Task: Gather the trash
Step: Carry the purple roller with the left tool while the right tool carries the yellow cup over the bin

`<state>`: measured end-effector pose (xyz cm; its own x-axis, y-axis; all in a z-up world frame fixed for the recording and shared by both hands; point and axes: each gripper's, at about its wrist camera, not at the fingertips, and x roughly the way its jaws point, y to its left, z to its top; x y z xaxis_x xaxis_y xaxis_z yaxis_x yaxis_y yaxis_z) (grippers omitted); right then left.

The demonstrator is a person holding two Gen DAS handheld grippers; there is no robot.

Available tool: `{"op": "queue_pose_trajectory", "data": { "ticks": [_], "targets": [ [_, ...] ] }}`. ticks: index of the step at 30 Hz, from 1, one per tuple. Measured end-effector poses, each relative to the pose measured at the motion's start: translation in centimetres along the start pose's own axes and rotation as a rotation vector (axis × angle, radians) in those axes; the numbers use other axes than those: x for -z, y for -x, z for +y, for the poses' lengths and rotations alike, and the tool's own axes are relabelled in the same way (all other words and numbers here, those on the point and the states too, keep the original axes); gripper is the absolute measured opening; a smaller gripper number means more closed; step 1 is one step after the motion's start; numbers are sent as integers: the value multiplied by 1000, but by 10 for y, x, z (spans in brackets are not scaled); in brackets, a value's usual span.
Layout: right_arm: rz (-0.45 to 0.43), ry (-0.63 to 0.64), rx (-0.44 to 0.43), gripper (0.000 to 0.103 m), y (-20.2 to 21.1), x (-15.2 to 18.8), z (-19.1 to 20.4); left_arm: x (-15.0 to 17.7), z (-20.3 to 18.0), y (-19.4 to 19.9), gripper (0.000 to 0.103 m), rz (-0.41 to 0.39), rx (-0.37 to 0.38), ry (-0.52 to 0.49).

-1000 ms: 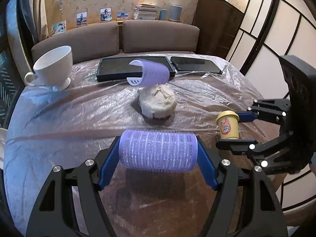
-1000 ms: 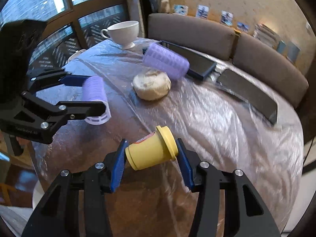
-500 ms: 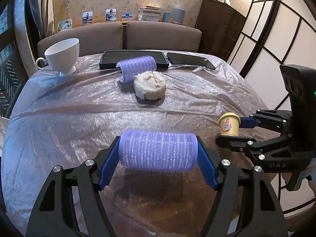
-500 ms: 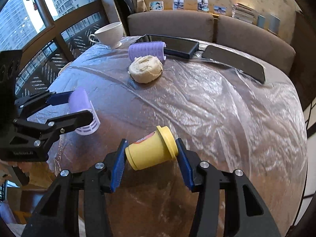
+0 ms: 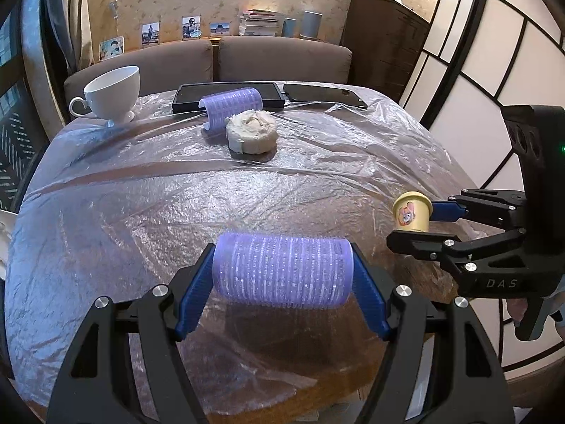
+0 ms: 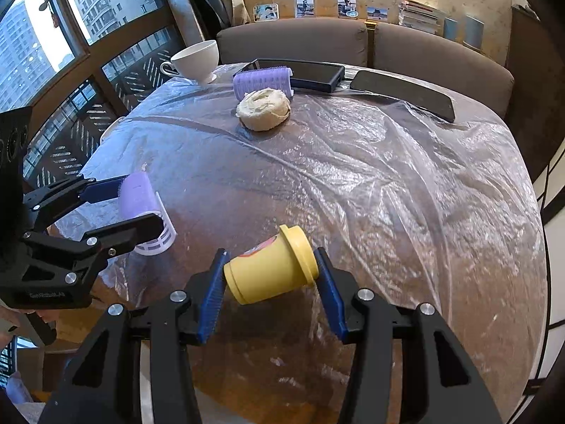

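While your left gripper [image 5: 282, 275] clamps a purple roller [image 5: 282, 270], your right gripper [image 6: 270, 275] grips a yellow cup [image 6: 270, 270] above the bench [image 6: 388, 183].

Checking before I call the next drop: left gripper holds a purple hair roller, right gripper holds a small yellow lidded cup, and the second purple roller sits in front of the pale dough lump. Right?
Not quite. The second purple hair roller lies behind the pale round dough lump, between it and the black tablet, as the right wrist view shows. The rest holds: the left gripper clamps a purple hair roller, and the right gripper clamps the small yellow lidded cup.
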<state>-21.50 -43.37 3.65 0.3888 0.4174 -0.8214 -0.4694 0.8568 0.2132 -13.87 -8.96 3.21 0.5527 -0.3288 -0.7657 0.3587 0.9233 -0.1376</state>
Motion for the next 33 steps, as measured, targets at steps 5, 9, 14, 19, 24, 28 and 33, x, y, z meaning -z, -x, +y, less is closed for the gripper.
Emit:
{"op": "queue_pose_trajectory", "data": {
  "ticks": [5,9,14,19,24,28,33],
  "targets": [
    [0,-17,3,48,9,11,2,7,-3,8,73,-1,-5,-7],
    [4,-29,4,48,16,20,4,12,-5,15,73,0,-5,-10],
    [8,-48,-3,48,23,28,5,20,-9,25,73,-1,-1,-19],
    [13,-50,-7,48,29,34,10,27,-11,34,73,6,16,-18],
    [26,-47,-16,49,34,42,16,35,-15,40,73,20,32,-26],
    [41,-46,-24,48,36,49,20,42,-17,42,73,40,43,-28],
    [61,-41,-35,48,37,56,26,50,-19,46,73,62,52,-31]
  ]
}}
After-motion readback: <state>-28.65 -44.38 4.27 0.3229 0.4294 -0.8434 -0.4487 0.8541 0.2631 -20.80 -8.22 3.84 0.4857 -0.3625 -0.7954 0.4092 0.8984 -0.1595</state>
